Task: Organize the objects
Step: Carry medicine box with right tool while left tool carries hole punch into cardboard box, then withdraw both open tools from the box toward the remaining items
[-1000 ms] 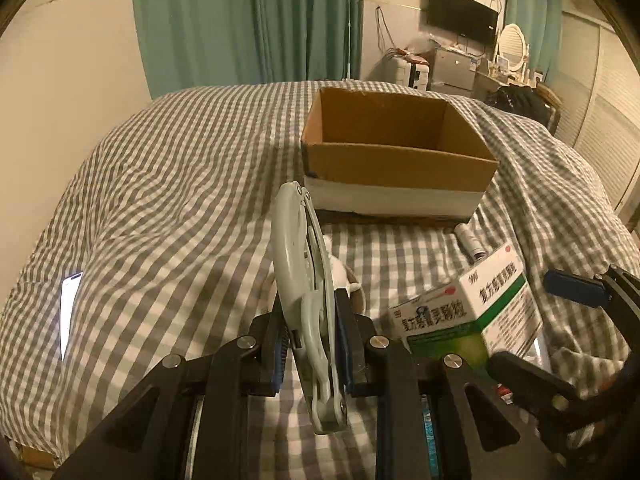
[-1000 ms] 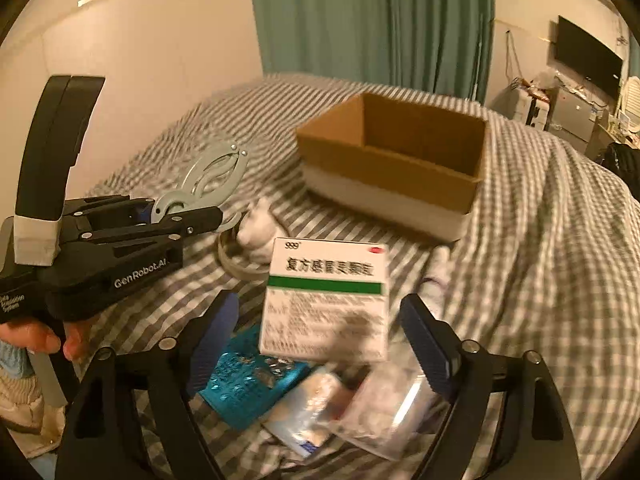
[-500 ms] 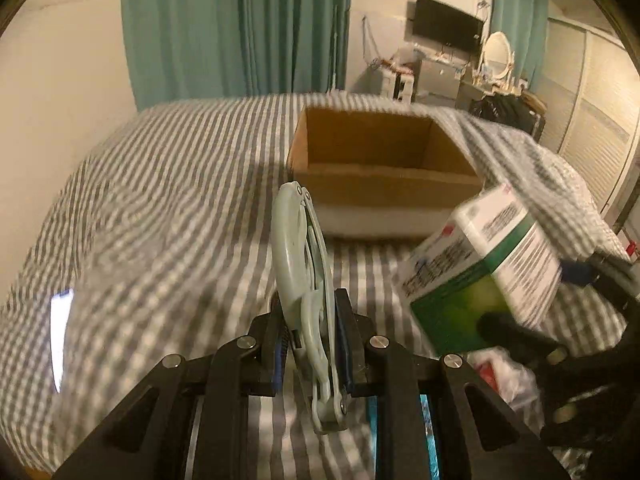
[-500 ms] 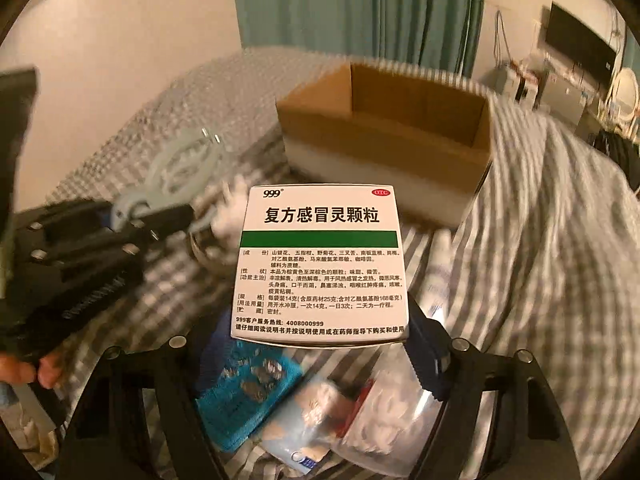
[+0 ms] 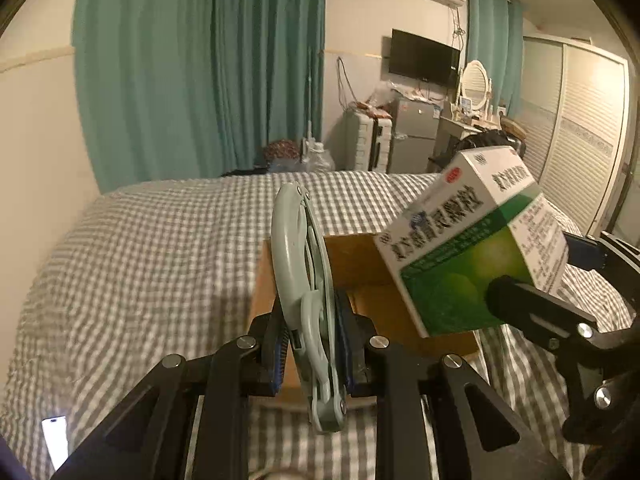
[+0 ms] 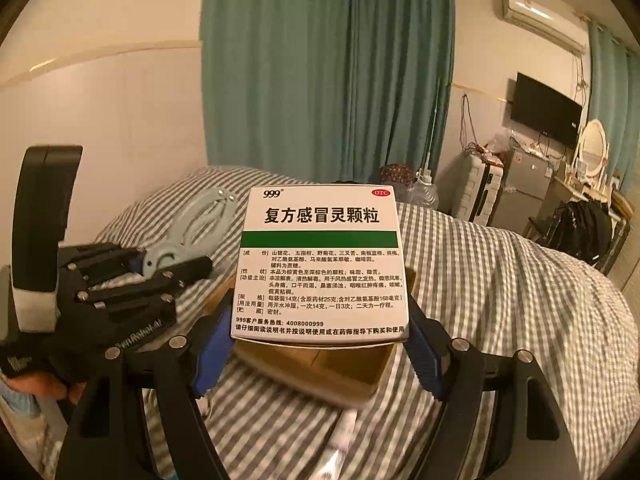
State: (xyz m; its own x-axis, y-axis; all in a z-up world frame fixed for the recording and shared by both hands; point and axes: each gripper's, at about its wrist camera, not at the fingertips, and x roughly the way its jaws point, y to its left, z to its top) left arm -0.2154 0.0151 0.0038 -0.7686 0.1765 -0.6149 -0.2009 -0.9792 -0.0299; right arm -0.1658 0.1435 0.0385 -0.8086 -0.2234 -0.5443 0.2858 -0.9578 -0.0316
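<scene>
My left gripper is shut on a pale grey-green plastic clip tool, held upright on edge over the near rim of the open cardboard box. My right gripper is shut on a white and green medicine box, held above the cardboard box. In the left wrist view the medicine box hangs tilted over the box's right side, with the right gripper beside it. In the right wrist view the left gripper and the clip tool are at left.
The cardboard box sits on a grey checked bedspread. A small tube lies on the bed near the box. A lit phone lies at the bed's left edge. Teal curtains, a TV and furniture stand behind.
Both grippers rose and moved forward to the cardboard box. The right gripper closed on the medicine box, lifted it off the bed and carried it over the box. The left still holds the clip tool.
</scene>
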